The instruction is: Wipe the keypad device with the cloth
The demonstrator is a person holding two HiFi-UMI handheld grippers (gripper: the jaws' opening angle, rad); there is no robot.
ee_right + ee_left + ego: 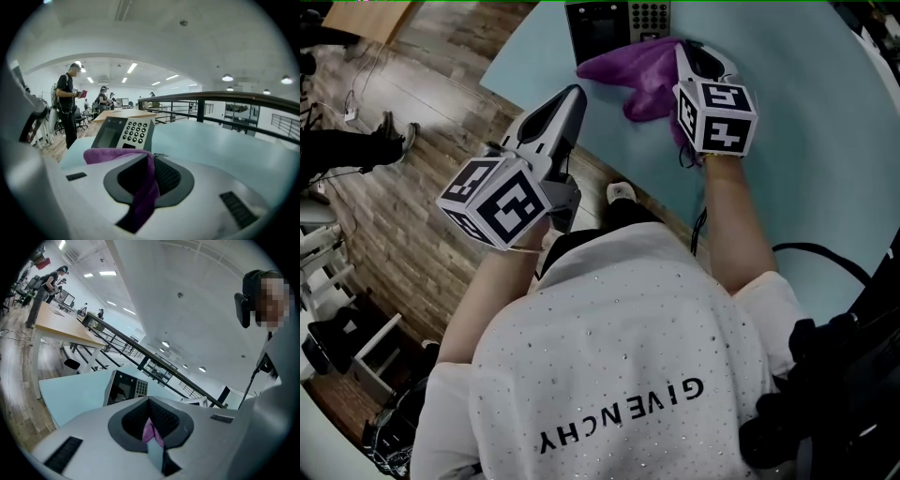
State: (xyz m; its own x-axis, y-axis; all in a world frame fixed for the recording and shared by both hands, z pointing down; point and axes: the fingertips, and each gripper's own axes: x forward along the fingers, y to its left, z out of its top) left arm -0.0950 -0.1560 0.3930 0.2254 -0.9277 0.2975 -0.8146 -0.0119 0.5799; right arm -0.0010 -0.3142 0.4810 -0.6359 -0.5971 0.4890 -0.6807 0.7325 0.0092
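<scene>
Right fingers are clamped together on the purple cloth. A fold of it runs down between them and the rest is heaped out in front. Left fingers are closed on nothing; through the sliver between them I only catch the cloth and the counter beyond. That left gripper hangs back by the counter's near edge, well apart from the job.

The keypad device sits just ahead of the cloth, propped at a slant, screen and keys facing me. The cloth's front edge looks to be at its base, though I can't tell if it's touching.

The worry, as I see it, is that nothing braces that device. If I push the cloth across its face, it could skid or tip back, and it's not far from the counter's edge. The grip also takes just one fold, so a hard drag might pull the cloth free. The loose bulk could bunch up and miss the keys.

Nothing stands between the cloth and the device. A black cable trails on the counter by my right elbow, clear of the path. Past the railing there are people standing at desks.
</scene>
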